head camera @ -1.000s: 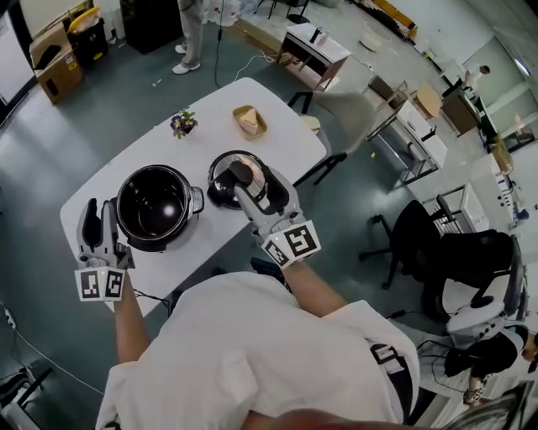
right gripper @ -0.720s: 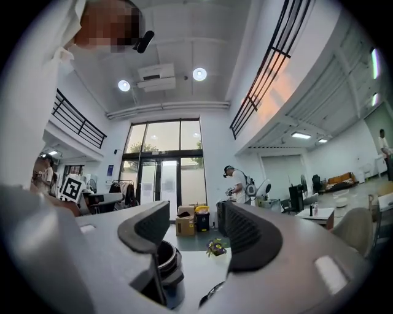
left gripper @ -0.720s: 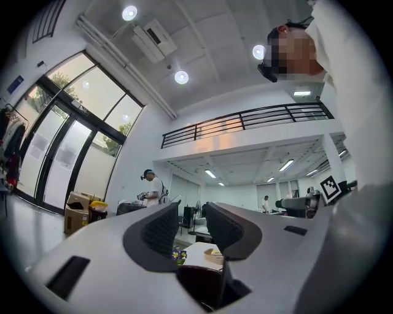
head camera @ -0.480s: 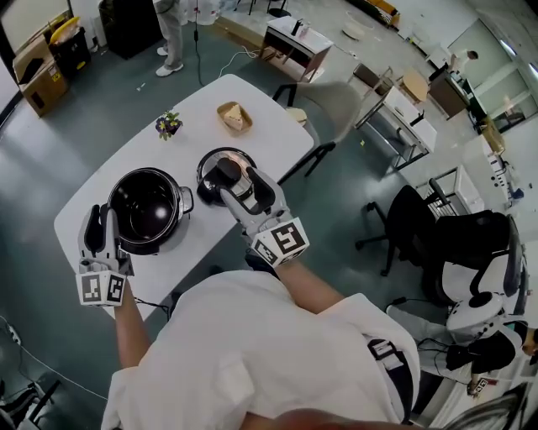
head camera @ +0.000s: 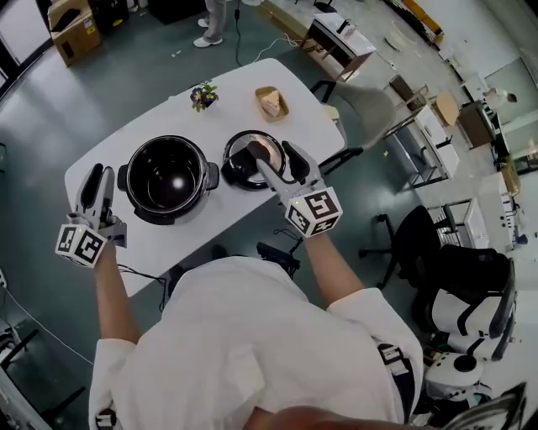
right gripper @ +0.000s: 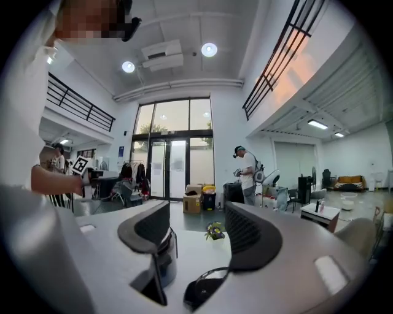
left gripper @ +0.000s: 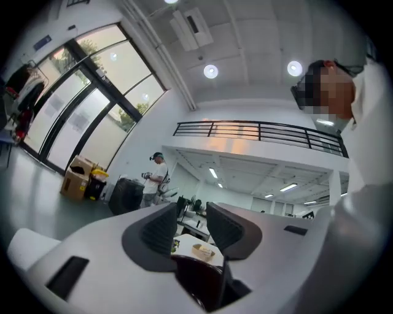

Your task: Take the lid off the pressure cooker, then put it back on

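The black pressure cooker pot (head camera: 168, 178) stands open on the white table (head camera: 244, 84). Its round lid (head camera: 240, 165) lies flat on the table just right of the pot. My right gripper (head camera: 271, 151) hovers over the lid with its jaws wide apart on either side of the knob, not pressing it. In the right gripper view the right gripper (right gripper: 196, 233) has an empty gap, with the lid (right gripper: 206, 289) low below it. My left gripper (head camera: 97, 178) is left of the pot, partly open and empty. Between the left gripper (left gripper: 189, 230) jaws the pot's dark rim (left gripper: 199, 279) shows.
A small flower pot (head camera: 202, 95) and a basket (head camera: 271, 102) sit at the table's far side. A chair (head camera: 361, 105) stands at the right end. Another person (head camera: 210, 25) stands beyond the table, near boxes (head camera: 71, 34) and desks.
The head view has shifted. My left gripper has rolled and drifted a little farther left of the pot. My right gripper stays over the lid, slightly lower.
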Tool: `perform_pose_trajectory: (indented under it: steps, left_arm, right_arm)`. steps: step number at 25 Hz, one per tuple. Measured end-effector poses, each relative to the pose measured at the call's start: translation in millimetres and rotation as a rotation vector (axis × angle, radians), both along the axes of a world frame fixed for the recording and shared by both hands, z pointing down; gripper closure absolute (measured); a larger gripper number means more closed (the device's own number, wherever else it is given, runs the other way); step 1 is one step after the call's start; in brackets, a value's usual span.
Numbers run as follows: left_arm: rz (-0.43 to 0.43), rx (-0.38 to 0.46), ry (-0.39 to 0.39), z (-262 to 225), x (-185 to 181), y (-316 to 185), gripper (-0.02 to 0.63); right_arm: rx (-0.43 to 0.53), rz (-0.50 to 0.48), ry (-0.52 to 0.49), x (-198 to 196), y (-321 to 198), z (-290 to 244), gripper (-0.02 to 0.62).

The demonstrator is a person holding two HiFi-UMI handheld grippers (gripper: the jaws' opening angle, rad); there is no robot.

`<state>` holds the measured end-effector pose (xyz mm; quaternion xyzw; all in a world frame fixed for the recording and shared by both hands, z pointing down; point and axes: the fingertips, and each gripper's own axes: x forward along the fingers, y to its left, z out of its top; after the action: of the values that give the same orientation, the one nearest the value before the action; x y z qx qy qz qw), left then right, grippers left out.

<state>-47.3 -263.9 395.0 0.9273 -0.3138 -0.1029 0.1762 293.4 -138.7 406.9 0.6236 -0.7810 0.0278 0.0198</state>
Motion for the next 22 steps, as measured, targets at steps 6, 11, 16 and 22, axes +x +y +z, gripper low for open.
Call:
perform_pose_trajectory:
  steps: [6, 11, 16, 22]
  left_arm:
    - [0.109, -0.299, 0.037, 30.9, -26.2, -33.9, 0.463]
    - [0.113, -0.579, 0.264, 76.5, -52.9, -60.6, 0.460]
    - [0.064, -0.794, 0.516, 140.1, -67.7, -72.5, 0.454]
    - [0.074, -0.915, 0.625, 188.6, -52.9, -62.3, 0.448]
  right_arm:
    - [-0.171, -0.051, 0.093, 35.5, -43.3, 23.4, 0.310]
    - [-0.352, -0.120, 0.104, 50.4, -75.9, 71.4, 0.310]
    - [-0.521, -0.173, 0.021, 52.4, -94.0, 115.4, 0.310]
    - [-0.695, -0.163, 0.013, 67.9, -100.0, 174.3, 0.308]
